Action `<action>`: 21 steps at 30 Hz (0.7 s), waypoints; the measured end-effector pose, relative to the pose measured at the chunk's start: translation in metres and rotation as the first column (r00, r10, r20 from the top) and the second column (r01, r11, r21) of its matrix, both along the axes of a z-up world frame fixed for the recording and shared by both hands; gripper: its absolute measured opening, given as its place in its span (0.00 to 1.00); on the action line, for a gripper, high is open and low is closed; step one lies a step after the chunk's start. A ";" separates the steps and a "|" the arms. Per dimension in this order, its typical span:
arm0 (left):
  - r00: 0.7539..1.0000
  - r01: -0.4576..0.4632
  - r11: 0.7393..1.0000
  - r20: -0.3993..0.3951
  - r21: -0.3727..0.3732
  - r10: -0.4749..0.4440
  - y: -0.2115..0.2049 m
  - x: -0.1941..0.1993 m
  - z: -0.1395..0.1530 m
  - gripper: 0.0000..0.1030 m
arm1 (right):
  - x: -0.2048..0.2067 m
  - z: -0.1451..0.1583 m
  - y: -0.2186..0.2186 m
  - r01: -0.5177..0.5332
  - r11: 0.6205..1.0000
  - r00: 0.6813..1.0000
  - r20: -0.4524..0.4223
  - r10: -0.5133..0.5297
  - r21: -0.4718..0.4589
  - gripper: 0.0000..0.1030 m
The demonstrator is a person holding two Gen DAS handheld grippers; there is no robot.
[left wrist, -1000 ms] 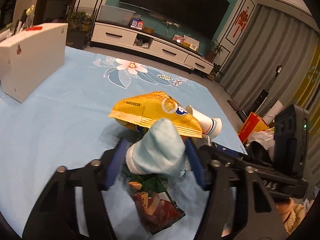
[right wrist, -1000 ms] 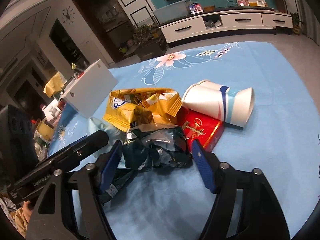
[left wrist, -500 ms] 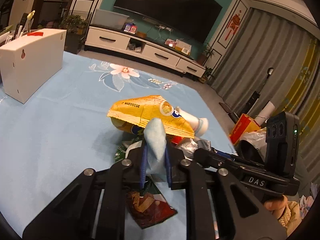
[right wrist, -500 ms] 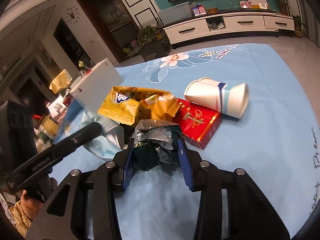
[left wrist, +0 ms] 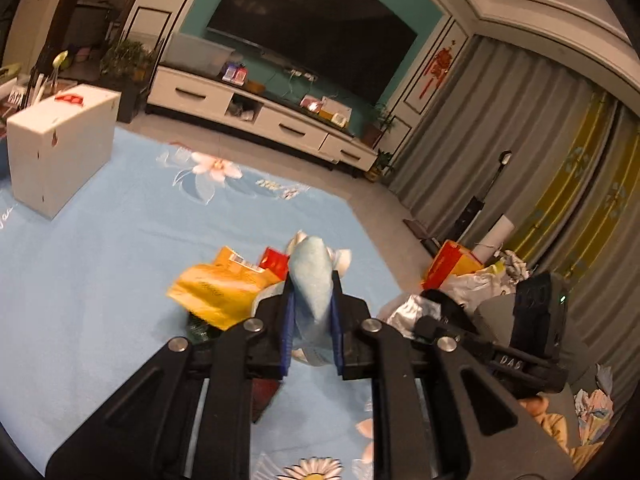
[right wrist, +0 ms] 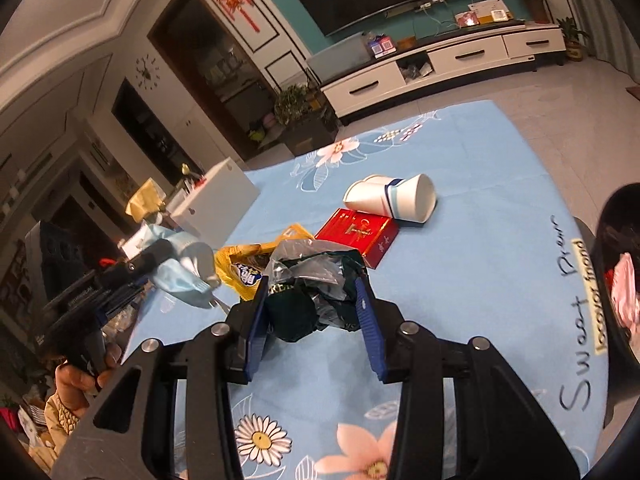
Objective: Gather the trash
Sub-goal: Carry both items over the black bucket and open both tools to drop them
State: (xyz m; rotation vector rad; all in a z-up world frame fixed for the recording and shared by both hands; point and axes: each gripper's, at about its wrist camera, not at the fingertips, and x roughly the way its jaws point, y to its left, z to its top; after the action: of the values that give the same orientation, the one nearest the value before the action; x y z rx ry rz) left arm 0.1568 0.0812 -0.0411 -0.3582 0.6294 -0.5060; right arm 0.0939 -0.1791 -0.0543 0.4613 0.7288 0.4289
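My left gripper [left wrist: 312, 286] is shut on a light blue face mask [left wrist: 310, 264] and holds it above the blue tablecloth [left wrist: 100, 260]. My right gripper [right wrist: 311, 292] is shut on a crumpled dark green and silver wrapper [right wrist: 316, 272], also raised off the cloth. On the table below lie a yellow snack bag [left wrist: 216, 292], a red flat box [right wrist: 356, 236] and white paper cups [right wrist: 392, 200] on their side. In the right wrist view the left gripper [right wrist: 160, 256] with the mask [right wrist: 184, 276] hangs at the left.
A white box [left wrist: 60, 148] stands on the table at the far left. Beside the table's right edge sits a heap of bags and cartons [left wrist: 472, 272]. A black bin [right wrist: 616, 272] rises at the right edge of the right wrist view.
Both grippers stood open around their items a second ago. Each has closed, the left on the mask and the right on the wrapper, and both have risen and pulled back from the pile.
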 end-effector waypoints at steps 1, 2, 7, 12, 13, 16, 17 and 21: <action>1.000 -0.002 1.000 0.014 0.006 0.001 -0.002 -0.003 0.006 0.16 | -0.003 0.001 -0.003 0.004 1.000 1.000 0.003 -0.004 0.004 0.41; 1.000 -0.001 1.000 0.029 0.012 0.001 -0.005 -0.007 0.012 0.16 | -0.008 0.004 -0.007 0.012 1.000 1.000 0.009 -0.012 0.010 0.41; 0.996 0.032 0.999 0.082 0.030 -0.034 -0.022 -0.024 0.034 0.16 | -0.027 0.017 -0.027 0.050 0.998 0.997 0.048 -0.052 0.037 0.41; 0.991 0.088 0.994 0.096 0.060 -0.093 -0.055 -0.031 0.043 0.16 | -0.047 0.024 -0.053 0.106 0.993 0.991 0.076 -0.110 0.056 0.41; 0.989 0.100 0.993 0.097 0.068 -0.107 -0.063 -0.034 0.044 0.16 | -0.052 0.025 -0.062 0.127 0.990 0.988 0.080 -0.132 0.057 0.41; 0.984 0.147 0.985 0.092 0.085 -0.155 -0.088 -0.037 0.042 0.16 | -0.062 0.027 -0.081 0.179 0.982 0.979 0.085 -0.184 0.062 0.41; 0.981 0.163 0.982 0.090 0.093 -0.171 -0.097 -0.039 0.041 0.16 | -0.067 0.027 -0.090 0.204 0.977 0.974 0.087 -0.209 0.062 0.41; 0.969 0.226 0.967 0.078 0.116 -0.236 -0.135 -0.040 0.035 0.16 | -0.082 0.021 -0.121 0.284 0.957 0.954 0.083 -0.289 0.061 0.41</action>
State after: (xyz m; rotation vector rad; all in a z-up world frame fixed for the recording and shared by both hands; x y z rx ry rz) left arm 0.1168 -0.0534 -0.0058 -0.1601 0.6097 -0.7056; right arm 0.0124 -0.3000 -0.0335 0.5807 0.5530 0.1935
